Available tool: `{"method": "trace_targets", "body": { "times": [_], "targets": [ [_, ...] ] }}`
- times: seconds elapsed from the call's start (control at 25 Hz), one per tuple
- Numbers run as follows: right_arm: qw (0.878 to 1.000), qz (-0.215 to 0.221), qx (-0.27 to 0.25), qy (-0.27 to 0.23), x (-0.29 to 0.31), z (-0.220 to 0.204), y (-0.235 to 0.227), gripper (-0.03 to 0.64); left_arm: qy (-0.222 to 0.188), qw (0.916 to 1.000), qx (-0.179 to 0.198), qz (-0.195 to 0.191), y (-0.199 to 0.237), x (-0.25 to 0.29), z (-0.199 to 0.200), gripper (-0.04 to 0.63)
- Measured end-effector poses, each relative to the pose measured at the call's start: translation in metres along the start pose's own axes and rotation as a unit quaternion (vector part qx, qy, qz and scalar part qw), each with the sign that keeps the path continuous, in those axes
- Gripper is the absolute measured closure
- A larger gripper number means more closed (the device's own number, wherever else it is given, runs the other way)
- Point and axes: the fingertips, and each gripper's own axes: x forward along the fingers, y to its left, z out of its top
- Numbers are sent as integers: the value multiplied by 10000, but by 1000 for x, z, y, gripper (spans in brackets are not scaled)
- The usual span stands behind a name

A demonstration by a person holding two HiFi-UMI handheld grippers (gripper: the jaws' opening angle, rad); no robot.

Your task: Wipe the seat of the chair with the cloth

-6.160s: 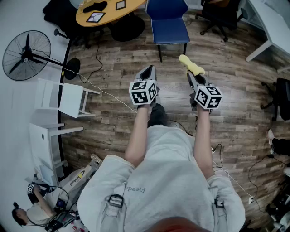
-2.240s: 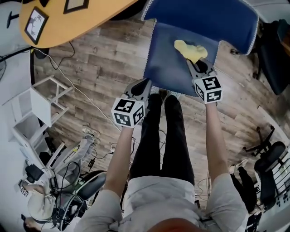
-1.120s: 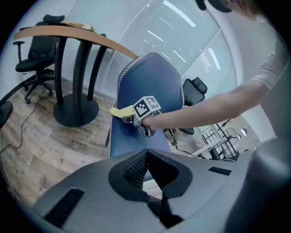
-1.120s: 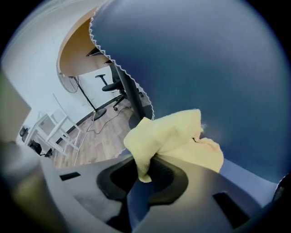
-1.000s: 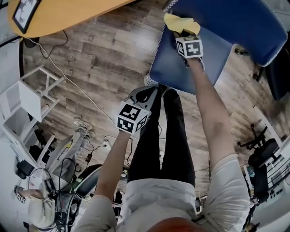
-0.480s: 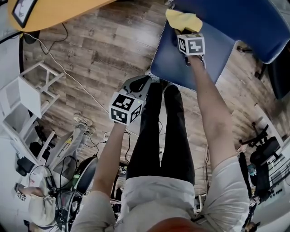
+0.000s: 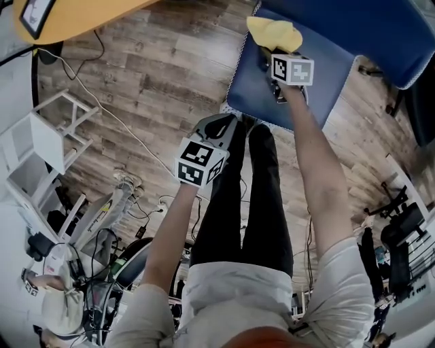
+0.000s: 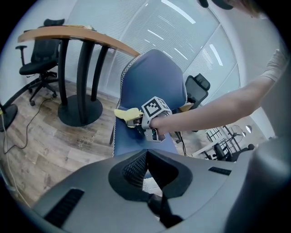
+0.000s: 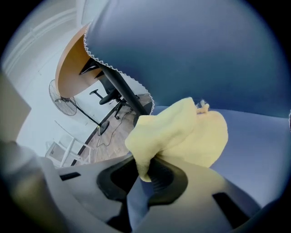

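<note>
The blue chair seat (image 7: 309, 85) lies at the top of the head view, with its backrest (image 7: 367, 34) beyond. A yellow cloth (image 7: 274, 32) rests on the seat's far left corner, and my right gripper (image 7: 273, 53) is shut on it. In the right gripper view the cloth (image 9: 182, 136) bunches out of the jaws against the blue seat (image 9: 254, 141). My left gripper (image 7: 219, 126) hangs shut and empty over the floor, short of the seat's near edge. The left gripper view shows its own jaws (image 8: 148, 173), the chair (image 8: 150, 82) and the cloth (image 8: 124, 113).
A wooden table (image 7: 75, 12) stands at top left, with its black pedestal (image 8: 81, 113) next to the chair. A white stand (image 7: 37, 146) and loose cables (image 7: 129, 136) lie on the floor at left. Black office chairs (image 7: 401, 234) stand at right. A person (image 7: 58, 302) sits at bottom left.
I walked up to the chair. My right gripper carried the cloth from mid-seat to the far left corner, then shifted slightly right. The left gripper drifted a little.
</note>
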Motion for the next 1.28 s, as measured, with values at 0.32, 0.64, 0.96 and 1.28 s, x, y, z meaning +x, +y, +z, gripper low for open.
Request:
{"method": "trace_targets", "body": {
  "times": [0.32, 0.64, 0.96, 1.28],
  "targets": [
    [9998, 90, 148, -26, -6, -23, 11, 554, -54, 9998, 152, 70, -7, 0, 2, 569],
    [9994, 54, 310, -152, -15, -48, 21, 554, -90, 9997, 223, 100, -14, -2, 0, 569],
    [9996, 90, 261, -27, -12, -74, 45, 554, -145, 9996, 174, 142, -7, -5, -3, 569],
    [9995, 290, 24, 148, -15, -102, 71, 554, -156, 9996, 85, 207, -7, -8, -8, 569]
  ]
}}
